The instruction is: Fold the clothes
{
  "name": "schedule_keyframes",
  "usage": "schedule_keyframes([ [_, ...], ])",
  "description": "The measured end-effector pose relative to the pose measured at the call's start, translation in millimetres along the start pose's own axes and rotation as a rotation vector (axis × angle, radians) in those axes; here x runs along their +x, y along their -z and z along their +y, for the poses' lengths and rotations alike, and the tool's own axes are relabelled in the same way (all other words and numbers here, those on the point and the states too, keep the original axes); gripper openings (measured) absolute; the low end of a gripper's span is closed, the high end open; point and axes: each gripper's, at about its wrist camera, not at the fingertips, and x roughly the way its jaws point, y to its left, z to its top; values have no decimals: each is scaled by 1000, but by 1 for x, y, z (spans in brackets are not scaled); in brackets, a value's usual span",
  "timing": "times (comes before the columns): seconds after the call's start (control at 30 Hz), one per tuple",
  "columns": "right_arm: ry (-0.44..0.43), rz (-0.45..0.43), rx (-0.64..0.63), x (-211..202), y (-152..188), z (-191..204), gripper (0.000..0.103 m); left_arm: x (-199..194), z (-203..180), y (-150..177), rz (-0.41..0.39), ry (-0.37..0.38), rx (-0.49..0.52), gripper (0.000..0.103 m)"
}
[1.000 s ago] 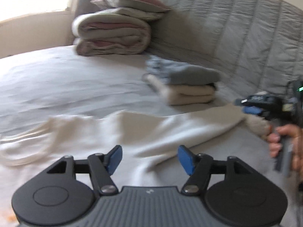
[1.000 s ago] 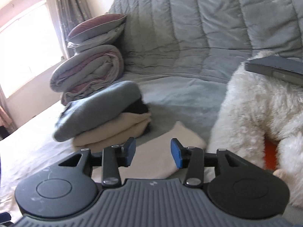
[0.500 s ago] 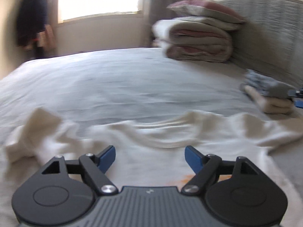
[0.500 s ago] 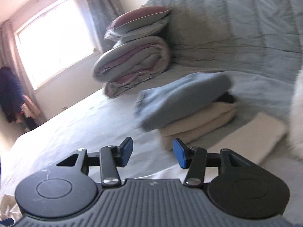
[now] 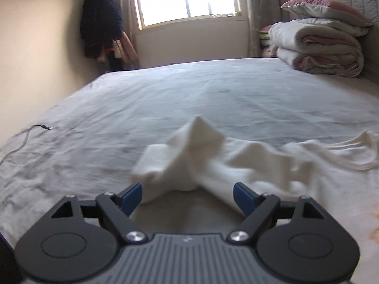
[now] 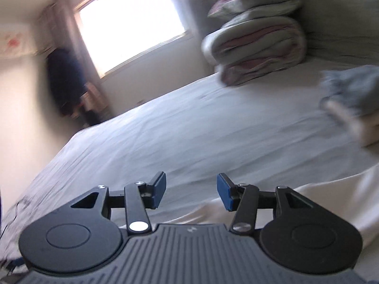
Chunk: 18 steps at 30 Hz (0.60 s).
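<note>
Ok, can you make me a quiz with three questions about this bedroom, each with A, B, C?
1. Where is the folded quilt?
A. far right corner of the bed
B. floor
C. by the cable

2. What colour is the loose garment?
A. red
B. cream
C. black

3. What is the left gripper gripping?
A. the garment
B. a pillow
C. nothing

Answers: 1 A, it sits stacked under a pillow there. 2 B, pale cream cloth. 3 C, its jaws are opening and the pads press on nothing.
</note>
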Motion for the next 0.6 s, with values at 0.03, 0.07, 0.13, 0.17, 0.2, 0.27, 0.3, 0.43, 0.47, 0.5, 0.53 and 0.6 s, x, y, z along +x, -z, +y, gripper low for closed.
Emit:
schedule_keyframes([
  [0.03,-21,12,-17,5,5,11,52,5,3,1,-2,-15,10,85],
  [0.07,-43,24,-33,11,11,22,52,10,7,2,-3,-30,20,85],
  [0.13,-91,46,-48,22,22,40,52,19,11,4,-4,-54,40,85],
  [0.17,-118,59,-56,29,29,49,52,24,14,5,-3,-61,46,85],
  [0.2,-145,73,-65,37,36,57,52,28,17,5,-1,-68,47,85],
  [0.27,-184,101,-88,51,51,71,52,35,23,4,-1,-80,43,85],
  [0.3,-201,112,-99,57,58,78,52,38,25,4,-3,-85,39,85],
  [0.43,-258,110,-134,67,84,87,52,51,38,1,-7,-24,-6,81],
  [0.47,-270,119,-125,67,85,85,52,54,42,1,-8,7,-24,70],
  [0.5,-284,126,-114,68,85,82,52,58,47,1,-7,46,-63,60],
  [0.53,-324,125,-79,68,82,75,52,60,51,1,-7,68,-90,37],
  [0.6,-366,134,-23,70,78,65,55,54,57,0,-41,77,-150,13],
])
